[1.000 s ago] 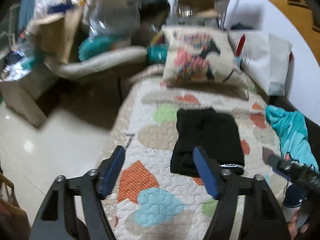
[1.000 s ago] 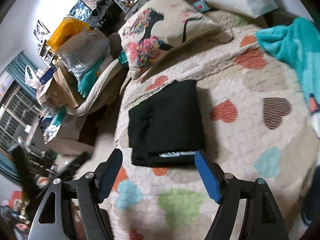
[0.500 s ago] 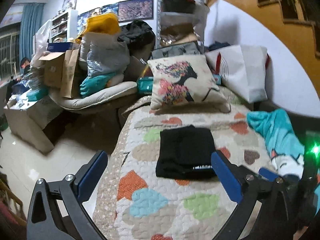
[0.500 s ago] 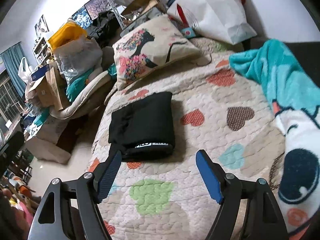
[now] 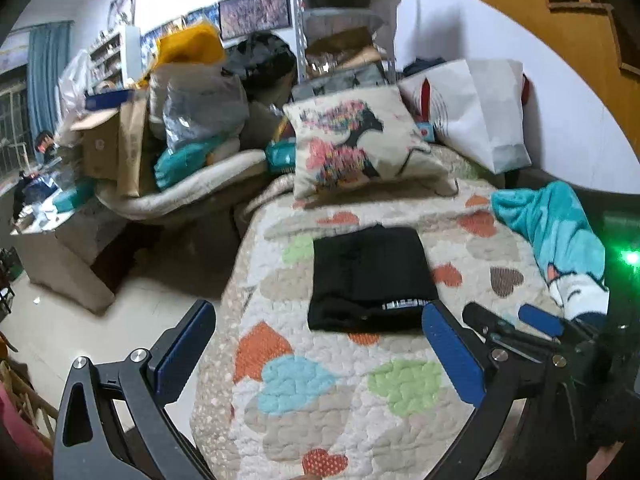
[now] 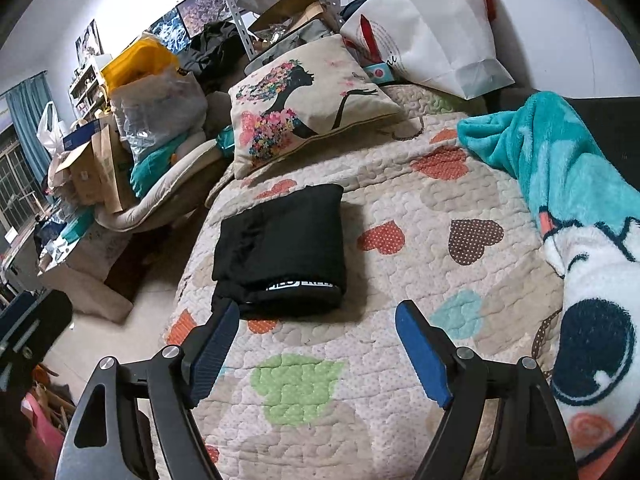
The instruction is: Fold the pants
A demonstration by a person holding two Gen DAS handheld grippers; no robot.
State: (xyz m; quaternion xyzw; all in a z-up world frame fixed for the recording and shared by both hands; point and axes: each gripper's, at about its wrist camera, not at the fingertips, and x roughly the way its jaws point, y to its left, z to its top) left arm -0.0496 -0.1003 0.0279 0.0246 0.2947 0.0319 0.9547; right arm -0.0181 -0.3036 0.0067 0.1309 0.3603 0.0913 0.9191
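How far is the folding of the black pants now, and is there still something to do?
Done: the black pants lie as a compact folded rectangle on the heart-pattern quilt. In hand: nothing; the left gripper, whose fingers have just been opening, and the right gripper are both open and empty, short of the pants. Left: apparently nothing visible.

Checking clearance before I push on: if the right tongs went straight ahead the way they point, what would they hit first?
Probably the quilt just in front of the folded black pants. The right tongs are open and empty, angled down at the bed, with the pants slightly left of centre. Depth is unclear.
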